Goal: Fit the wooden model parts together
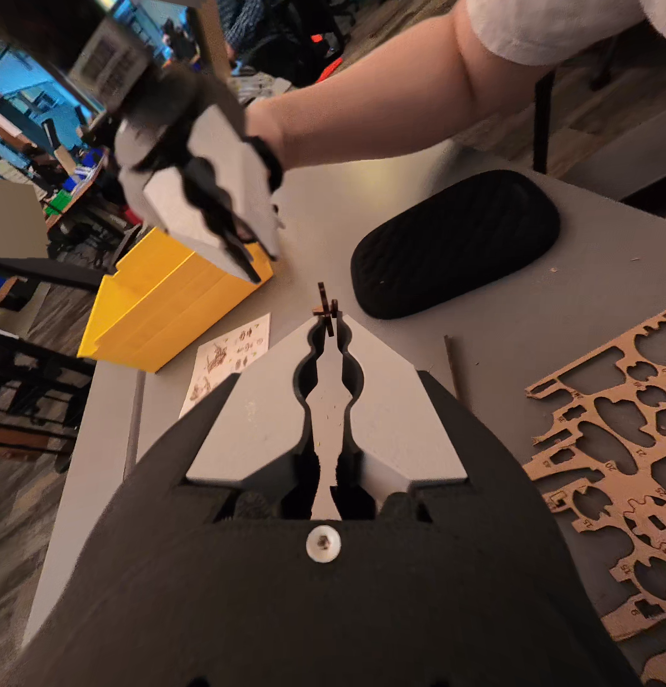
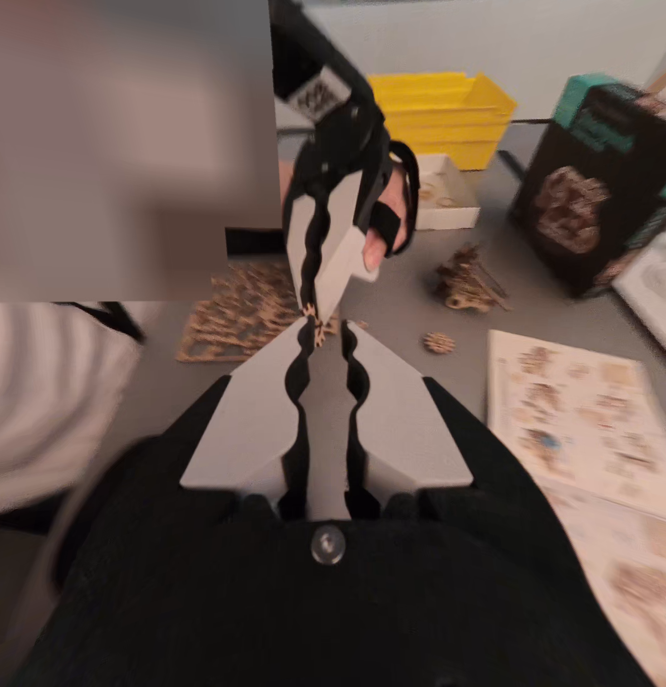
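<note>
The left gripper (image 1: 328, 323) is clenched on a small wooden gear piece (image 1: 325, 310), which sticks up out of its fingertips at about 12 o'clock in the left wrist view, held above the grey table (image 1: 417, 208). The right gripper (image 2: 325, 327) hangs released, its fingers apart with nothing between them. In the right wrist view its tips sit just beside the gear piece (image 2: 316, 327) at 12 o'clock; whether they touch it is unclear through the blur.

On the table, a punched-out wooden sheet (image 1: 602, 464) lies at 3 o'clock in the left wrist view, a black ribbed pad (image 1: 457, 245) at 1 o'clock and a yellow bin (image 1: 167, 297) at 10 o'clock. In the right wrist view a part-built wooden model (image 2: 469, 286) stands at 1 o'clock, with a loose gear (image 2: 438, 342) near it and an instruction sheet (image 2: 569, 420) at 3 o'clock.
</note>
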Tool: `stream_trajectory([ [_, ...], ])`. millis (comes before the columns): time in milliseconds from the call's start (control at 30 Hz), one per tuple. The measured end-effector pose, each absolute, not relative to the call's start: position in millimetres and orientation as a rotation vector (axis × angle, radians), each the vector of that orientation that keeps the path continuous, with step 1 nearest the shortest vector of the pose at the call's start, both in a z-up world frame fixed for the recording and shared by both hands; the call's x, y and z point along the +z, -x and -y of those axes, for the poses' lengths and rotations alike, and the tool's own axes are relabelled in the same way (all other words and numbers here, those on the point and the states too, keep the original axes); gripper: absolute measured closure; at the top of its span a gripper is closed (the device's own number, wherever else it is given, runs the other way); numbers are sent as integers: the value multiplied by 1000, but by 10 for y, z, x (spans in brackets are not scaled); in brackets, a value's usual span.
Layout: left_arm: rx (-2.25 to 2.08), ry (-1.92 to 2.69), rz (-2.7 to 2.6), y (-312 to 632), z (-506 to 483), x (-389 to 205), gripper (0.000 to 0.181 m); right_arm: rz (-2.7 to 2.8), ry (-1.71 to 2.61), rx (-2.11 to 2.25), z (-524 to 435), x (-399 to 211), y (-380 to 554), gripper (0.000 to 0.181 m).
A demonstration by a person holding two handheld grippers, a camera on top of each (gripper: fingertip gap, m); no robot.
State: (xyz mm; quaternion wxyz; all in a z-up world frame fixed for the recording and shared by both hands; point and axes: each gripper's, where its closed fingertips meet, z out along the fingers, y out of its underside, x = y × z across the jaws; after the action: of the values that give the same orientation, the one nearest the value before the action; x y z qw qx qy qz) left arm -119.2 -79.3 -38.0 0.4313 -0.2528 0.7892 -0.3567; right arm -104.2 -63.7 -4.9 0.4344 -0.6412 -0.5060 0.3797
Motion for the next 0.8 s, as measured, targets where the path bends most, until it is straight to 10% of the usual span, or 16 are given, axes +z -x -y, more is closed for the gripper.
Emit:
stream_trajectory([
  [800, -833, 507, -2058, 1227, 1031, -398, 178, 1628, 2215, 1386, 968, -360, 1283, 180],
])
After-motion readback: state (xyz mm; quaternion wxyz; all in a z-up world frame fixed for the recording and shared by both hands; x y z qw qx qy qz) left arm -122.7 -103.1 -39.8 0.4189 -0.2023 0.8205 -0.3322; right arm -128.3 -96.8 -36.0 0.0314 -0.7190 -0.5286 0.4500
